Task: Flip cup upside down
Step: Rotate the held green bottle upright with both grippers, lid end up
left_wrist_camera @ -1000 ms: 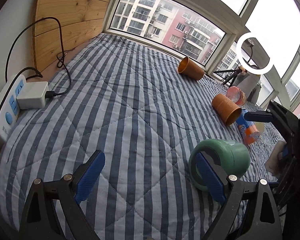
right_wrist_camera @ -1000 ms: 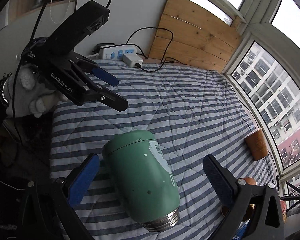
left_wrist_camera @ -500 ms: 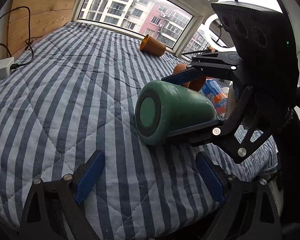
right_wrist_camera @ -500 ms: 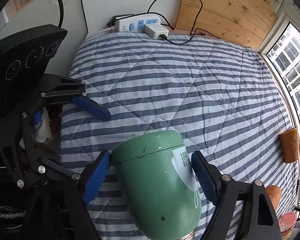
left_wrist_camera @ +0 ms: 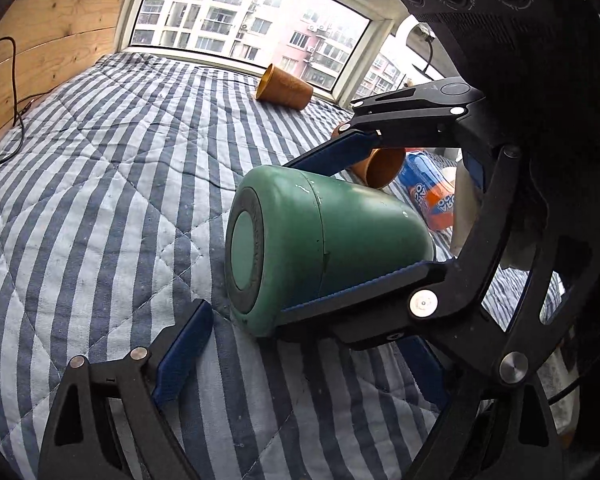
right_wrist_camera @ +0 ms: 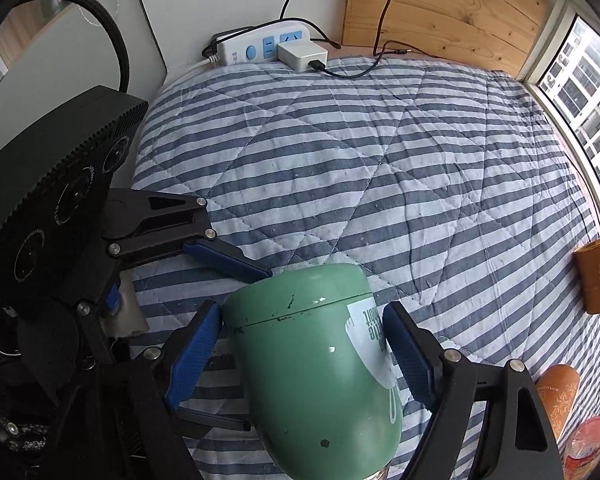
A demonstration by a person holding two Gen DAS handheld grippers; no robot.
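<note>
A green cup (left_wrist_camera: 320, 248) lies on its side on the striped quilt, its flat base toward the left wrist camera. My right gripper (right_wrist_camera: 304, 354) is shut on the green cup (right_wrist_camera: 312, 360), blue pads on both of its sides; it also shows in the left wrist view (left_wrist_camera: 360, 216). My left gripper (left_wrist_camera: 304, 364) is open and empty, just in front of the cup's base, and shows in the right wrist view (right_wrist_camera: 228, 260) at the cup's left.
Two brown cups lie on the quilt (left_wrist_camera: 100, 184) toward the window, one far (left_wrist_camera: 284, 88), one behind the green cup (left_wrist_camera: 384, 166). An orange and blue packet (left_wrist_camera: 432, 196) lies beside it. A power strip (right_wrist_camera: 260, 46) and adapter (right_wrist_camera: 302, 56) sit by the wall.
The right gripper has closed fully on the green cup. The left gripper has come closer to the cup's base.
</note>
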